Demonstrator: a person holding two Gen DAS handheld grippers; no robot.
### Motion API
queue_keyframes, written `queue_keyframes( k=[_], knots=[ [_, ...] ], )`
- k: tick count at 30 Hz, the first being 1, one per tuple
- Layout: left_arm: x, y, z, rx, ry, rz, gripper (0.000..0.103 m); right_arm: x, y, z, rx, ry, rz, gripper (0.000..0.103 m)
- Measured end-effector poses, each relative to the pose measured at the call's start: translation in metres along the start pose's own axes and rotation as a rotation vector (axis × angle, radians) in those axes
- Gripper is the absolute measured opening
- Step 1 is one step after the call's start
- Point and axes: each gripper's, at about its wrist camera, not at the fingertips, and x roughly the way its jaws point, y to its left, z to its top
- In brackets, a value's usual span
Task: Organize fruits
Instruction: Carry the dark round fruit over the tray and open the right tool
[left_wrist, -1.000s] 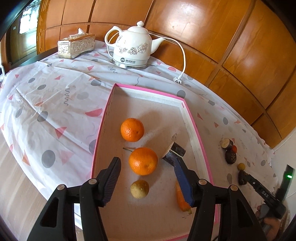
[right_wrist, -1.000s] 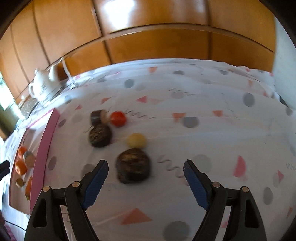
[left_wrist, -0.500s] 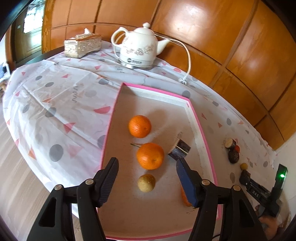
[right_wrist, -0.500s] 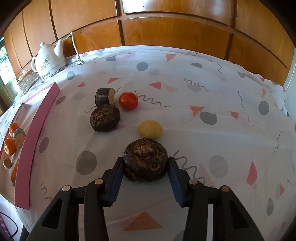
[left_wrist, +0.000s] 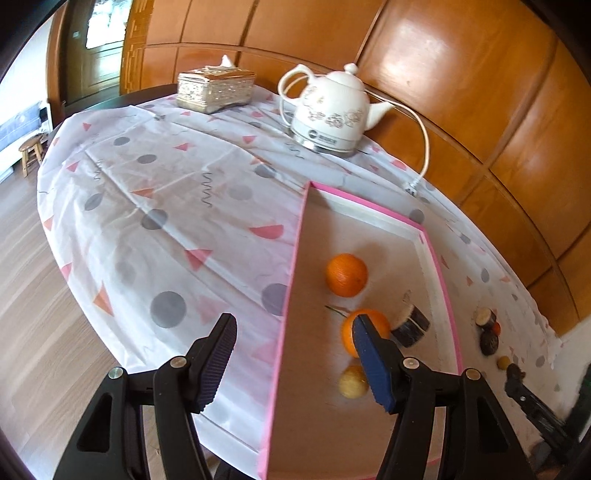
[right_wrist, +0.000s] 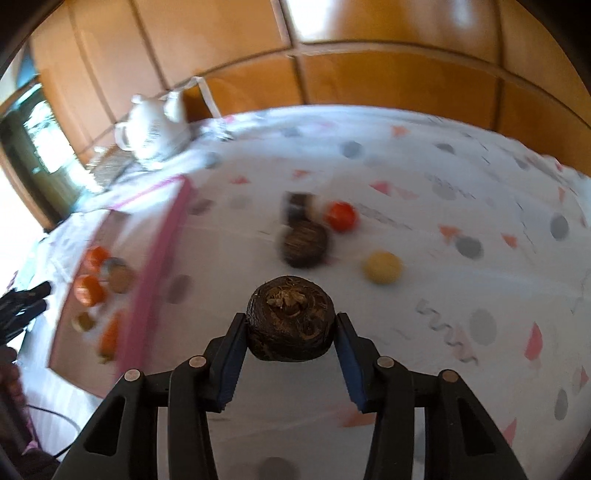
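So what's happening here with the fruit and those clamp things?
A person is sorting fruit into a pink tray with two hand-held grippers. The right gripper is clamped on a dark brown fruit over the cloth; another dark fruit, a cut piece, a red fruit and a yellow one still lie on the cloth beyond. The left gripper hangs open and empty over the tray's near edge. Two oranges and a few other pieces already sit in the tray.

Home dining room: kettle (left_wrist: 330, 110), tablecloth (left_wrist: 155, 206), wood panelling (left_wrist: 480, 92)
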Motion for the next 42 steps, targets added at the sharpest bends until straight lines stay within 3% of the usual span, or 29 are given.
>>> queue_keyframes(
  k=[10,24,34,42],
  knots=[
    [0.001,0.009,0.001,-0.012,-0.012,0.026,0.066,-0.003,0.084,0.004,-0.192,-0.003,0.149,0.047],
    [0.002,0.012,0.002,-0.016,-0.015,0.053,0.066,0.004,0.147,0.0,-0.351,0.029,0.253,0.047],
    [0.005,0.014,0.0,-0.016,-0.004,0.053,0.066,0.036,0.194,-0.014,-0.46,0.1,0.275,0.047],
    [0.008,0.013,-0.002,-0.013,0.006,0.049,0.066,0.053,0.2,-0.027,-0.467,0.142,0.255,0.048]
  ],
)
